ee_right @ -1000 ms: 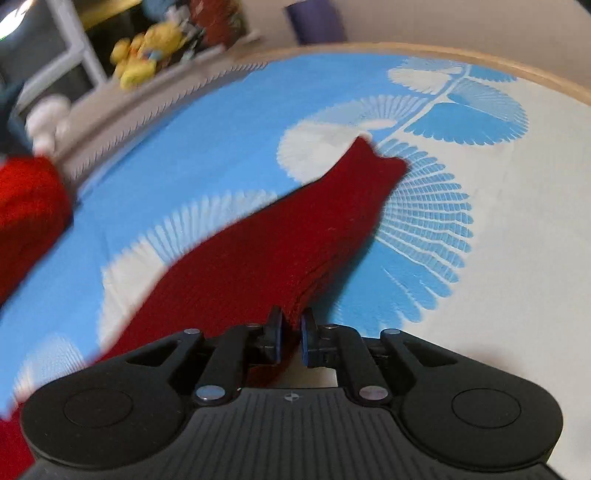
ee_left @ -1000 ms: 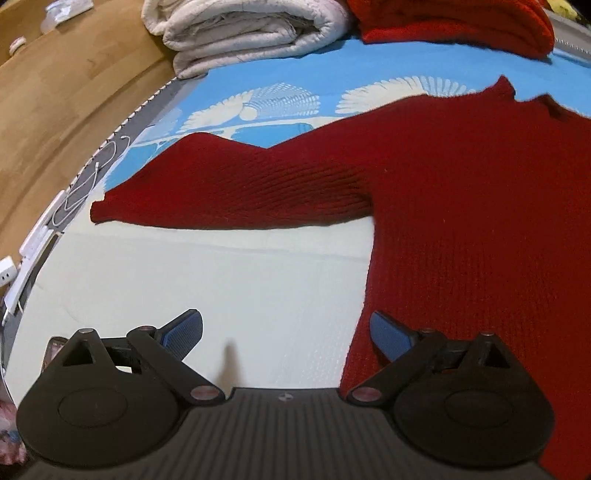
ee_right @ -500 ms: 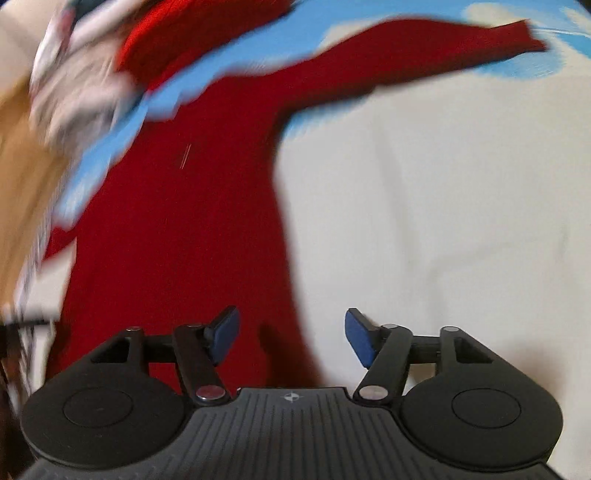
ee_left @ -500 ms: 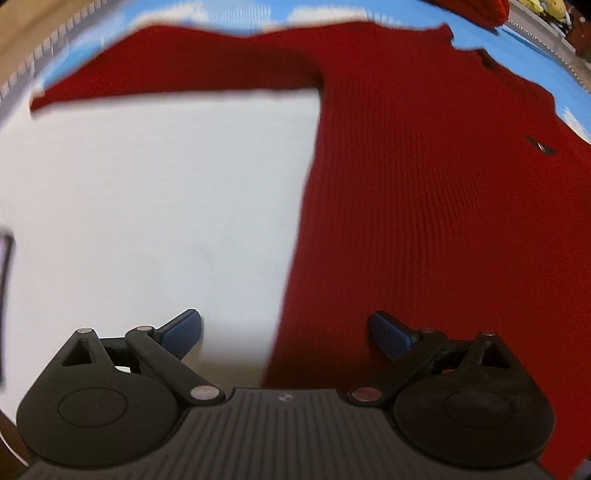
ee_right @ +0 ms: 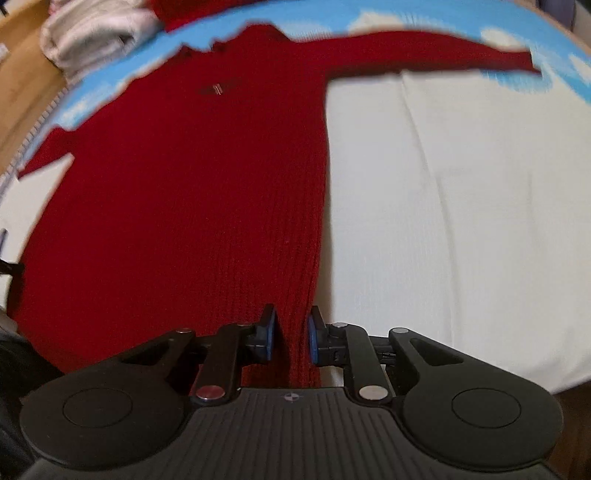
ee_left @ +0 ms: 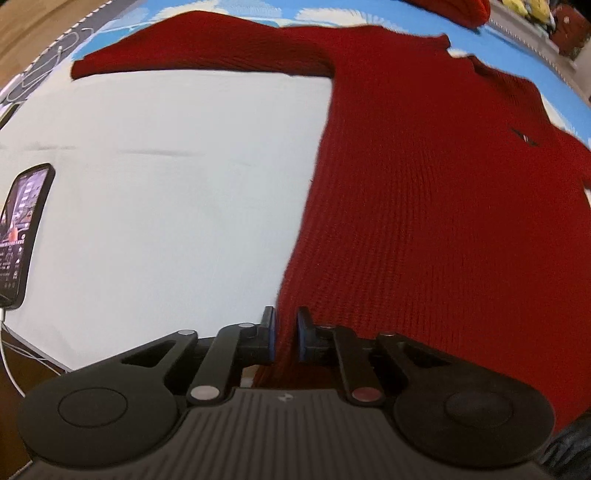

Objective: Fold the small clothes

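1. Sweater, red and rib-knit, lies spread flat on a white sheet, its body reaching away from both claws and its two sleeves stretched out to the sides at the far end.
2. The left claw is pressed nearly together on the sweater's hem at its left bottom corner, with a fold of red knit filling the narrow gap between the blue pads.
3. From this claw the sweater body fills the area ahead and to the right; one sleeve runs leftward across the far side, over a blue-and-white patterned cover.
4. A small dark logo sits on the chest, far ahead and to the right of the left claw.
5. A smartphone with a lit screen lies at the sheet's edge, well off to the left of the left claw, and a white cable trails below it.
6. The right claw pinches the hem at the opposite bottom corner, its pads close around a ridge of knit.
7. From the right claw the body spreads ahead and to the left; the other sleeve stretches off to the far right.
8. A folded pale blanket rests far ahead and to the left of the right claw, beyond the collar.
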`<state>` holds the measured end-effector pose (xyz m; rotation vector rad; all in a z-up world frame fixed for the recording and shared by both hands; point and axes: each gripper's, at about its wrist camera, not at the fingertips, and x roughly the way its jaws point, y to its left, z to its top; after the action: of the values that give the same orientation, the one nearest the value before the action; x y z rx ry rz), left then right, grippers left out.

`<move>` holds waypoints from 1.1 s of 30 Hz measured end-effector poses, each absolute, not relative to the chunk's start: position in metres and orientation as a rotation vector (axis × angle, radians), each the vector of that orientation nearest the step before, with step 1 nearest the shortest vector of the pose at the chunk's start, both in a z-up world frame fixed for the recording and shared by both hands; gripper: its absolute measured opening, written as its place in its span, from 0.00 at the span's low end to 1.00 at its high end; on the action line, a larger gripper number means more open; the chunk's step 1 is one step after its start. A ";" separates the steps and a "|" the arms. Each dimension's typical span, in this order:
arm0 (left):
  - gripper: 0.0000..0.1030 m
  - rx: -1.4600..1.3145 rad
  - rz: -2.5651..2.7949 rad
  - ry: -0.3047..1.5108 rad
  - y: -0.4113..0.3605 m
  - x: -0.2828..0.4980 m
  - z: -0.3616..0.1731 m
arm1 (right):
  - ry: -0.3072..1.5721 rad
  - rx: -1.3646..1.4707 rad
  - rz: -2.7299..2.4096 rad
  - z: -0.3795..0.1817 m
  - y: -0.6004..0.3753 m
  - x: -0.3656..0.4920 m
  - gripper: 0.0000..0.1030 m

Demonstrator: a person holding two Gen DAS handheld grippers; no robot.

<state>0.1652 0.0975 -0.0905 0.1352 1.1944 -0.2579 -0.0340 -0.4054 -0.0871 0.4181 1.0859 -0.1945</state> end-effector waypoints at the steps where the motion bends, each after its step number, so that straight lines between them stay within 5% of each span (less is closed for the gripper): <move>1: 0.34 0.111 -0.250 1.196 0.100 0.167 -0.089 | 1.114 0.431 -0.220 -0.091 -0.405 -0.033 0.28; 5: 0.86 0.036 -0.184 1.096 0.109 0.186 -0.067 | 0.982 0.370 -0.336 -0.066 -0.401 -0.032 0.60; 11: 0.87 -0.230 -0.001 0.981 0.138 0.261 -0.037 | 0.673 0.475 -0.340 -0.014 -0.388 -0.003 0.68; 17: 0.87 -0.458 0.162 0.925 0.159 0.345 -0.048 | 0.508 0.742 -0.372 -0.020 -0.402 0.056 0.70; 27: 0.87 -0.639 0.287 0.895 0.192 0.449 -0.109 | 0.613 0.699 -0.398 -0.058 -0.403 0.113 0.71; 29: 0.99 -0.657 0.302 0.877 0.197 0.460 -0.118 | 0.628 0.687 -0.408 -0.062 -0.401 0.117 0.71; 33: 1.00 -0.658 0.333 0.842 0.188 0.477 -0.119 | 0.647 0.693 -0.400 -0.064 -0.398 0.119 0.71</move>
<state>0.4768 0.1881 -0.1190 -0.6578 0.8424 0.3330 0.1194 -0.3981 -0.0639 0.6930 0.6473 -0.3999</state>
